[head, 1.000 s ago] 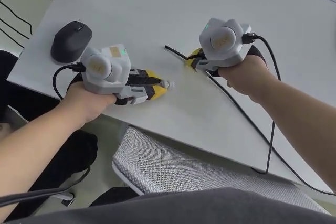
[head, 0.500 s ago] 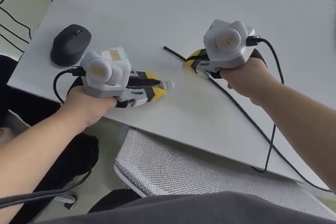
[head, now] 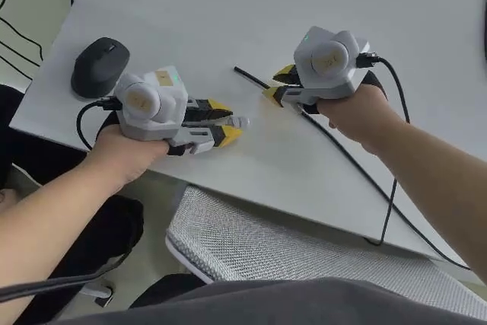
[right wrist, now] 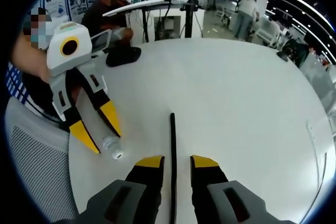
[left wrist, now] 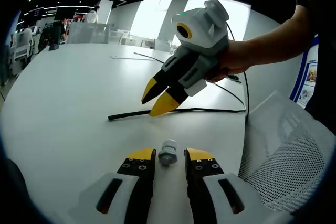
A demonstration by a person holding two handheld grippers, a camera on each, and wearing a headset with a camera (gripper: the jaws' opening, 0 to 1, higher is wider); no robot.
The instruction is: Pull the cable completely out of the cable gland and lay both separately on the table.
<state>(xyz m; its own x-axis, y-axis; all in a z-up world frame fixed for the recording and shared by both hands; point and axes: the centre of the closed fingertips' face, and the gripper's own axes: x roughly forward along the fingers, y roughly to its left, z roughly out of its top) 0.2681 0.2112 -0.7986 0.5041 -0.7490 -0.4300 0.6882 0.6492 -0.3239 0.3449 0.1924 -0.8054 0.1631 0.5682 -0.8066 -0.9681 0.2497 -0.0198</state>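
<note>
The left gripper (head: 227, 119) has its jaws slightly apart, with the small gland (left wrist: 168, 152) between their tips on the counter (head: 228, 20), seemingly loose. The right gripper (right wrist: 177, 160) has its jaws parted astride the black cable (right wrist: 171, 129), which lies free of the gland.

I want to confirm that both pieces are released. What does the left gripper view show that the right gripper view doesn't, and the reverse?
Left gripper view: the jaws of the left gripper stand apart on either side of the cable gland, with a gap at each side. The right gripper hangs open-jawed over the cable.
Right gripper view: the right gripper's own jaws stand apart with the cable running between them, not clamped. A dark mouse lies farther off.
Both: the cable gland and the cable lie separately on the white table.
</note>
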